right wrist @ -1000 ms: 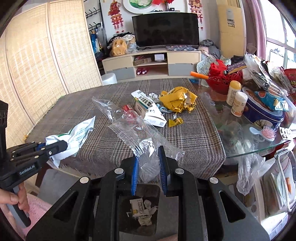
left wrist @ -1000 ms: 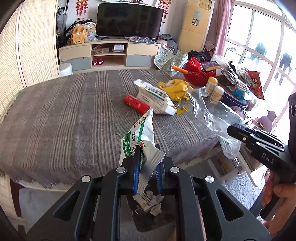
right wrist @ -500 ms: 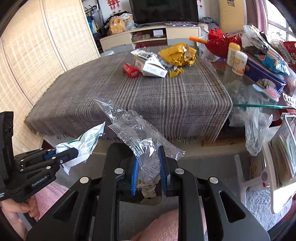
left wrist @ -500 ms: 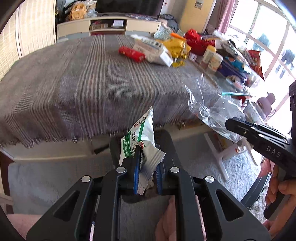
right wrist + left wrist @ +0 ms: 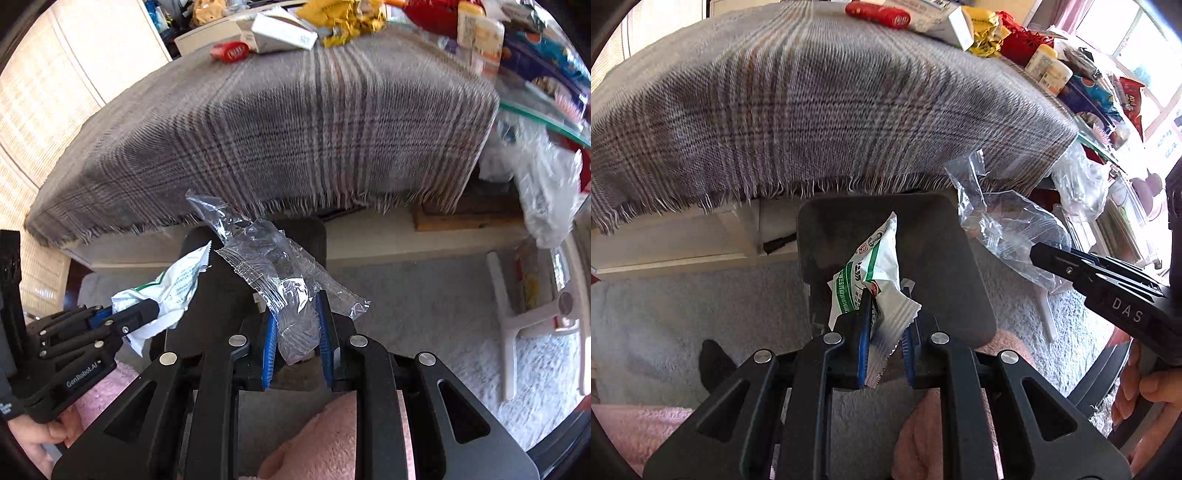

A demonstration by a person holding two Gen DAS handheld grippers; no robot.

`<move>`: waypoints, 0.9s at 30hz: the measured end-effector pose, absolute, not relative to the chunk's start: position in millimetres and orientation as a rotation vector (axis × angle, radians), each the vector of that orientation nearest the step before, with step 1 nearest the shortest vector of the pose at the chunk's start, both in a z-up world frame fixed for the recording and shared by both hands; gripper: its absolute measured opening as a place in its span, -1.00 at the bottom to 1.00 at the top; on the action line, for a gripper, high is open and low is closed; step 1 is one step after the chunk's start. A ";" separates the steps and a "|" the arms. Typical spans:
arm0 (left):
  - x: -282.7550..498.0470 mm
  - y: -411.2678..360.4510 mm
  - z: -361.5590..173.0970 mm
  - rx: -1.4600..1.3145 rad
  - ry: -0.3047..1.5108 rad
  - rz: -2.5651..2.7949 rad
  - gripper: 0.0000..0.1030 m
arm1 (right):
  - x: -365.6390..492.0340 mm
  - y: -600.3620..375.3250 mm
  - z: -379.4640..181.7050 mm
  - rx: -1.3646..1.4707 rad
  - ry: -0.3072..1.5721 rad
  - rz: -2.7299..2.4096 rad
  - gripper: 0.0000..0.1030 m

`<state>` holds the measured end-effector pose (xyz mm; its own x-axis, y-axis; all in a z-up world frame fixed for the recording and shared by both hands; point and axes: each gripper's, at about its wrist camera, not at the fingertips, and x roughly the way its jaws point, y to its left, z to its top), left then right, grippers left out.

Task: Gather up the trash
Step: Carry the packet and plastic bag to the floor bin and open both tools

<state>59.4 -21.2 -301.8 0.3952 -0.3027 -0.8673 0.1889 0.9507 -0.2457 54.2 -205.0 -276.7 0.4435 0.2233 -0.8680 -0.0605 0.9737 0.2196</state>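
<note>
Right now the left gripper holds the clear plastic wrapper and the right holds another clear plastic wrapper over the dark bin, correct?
Not quite. The left gripper holds a white-and-green packet, as the left wrist view shows. The right gripper does hold the clear plastic wrapper over the dark bin.

The dark bin (image 5: pixel 923 258) below the table edge keeps its inside out of sight: in the left wrist view the green-and-white wrapper (image 5: pixel 875 273) and the gripper frame cover its middle, and in the right wrist view the clear plastic wrapper (image 5: pixel 280 280) does the same. The print on the green-and-white wrapper is too small to read. At the far edge of the table, the red packet (image 5: pixel 877 13), white carton (image 5: pixel 938 20) and yellow bag (image 5: pixel 984 31) are sliced off by the top of the picture. The right wrist view smears the clutter at the table's right end. The right hand (image 5: pixel 1145 398) is cut by the frame's edge.
</note>
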 end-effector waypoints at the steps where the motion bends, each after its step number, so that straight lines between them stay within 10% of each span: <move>1: 63.0 -22.9 -308.2 -0.113 1.138 -0.313 -0.74 | 57.1 -205.5 -282.7 0.182 1.112 0.182 -0.59; 20: 84.3 -31.6 -358.1 -0.147 1.258 -0.362 -0.56 | 89.6 -175.2 -335.9 0.245 1.246 0.199 -0.49; 23: 85.0 -30.0 -356.5 -0.149 1.250 -0.348 -0.37 | 91.8 -176.6 -329.8 0.239 1.225 0.176 0.14; 27: 84.2 -23.3 -350.4 -0.158 1.230 -0.329 -0.11 | 91.4 -181.9 -317.7 0.237 1.187 0.151 0.26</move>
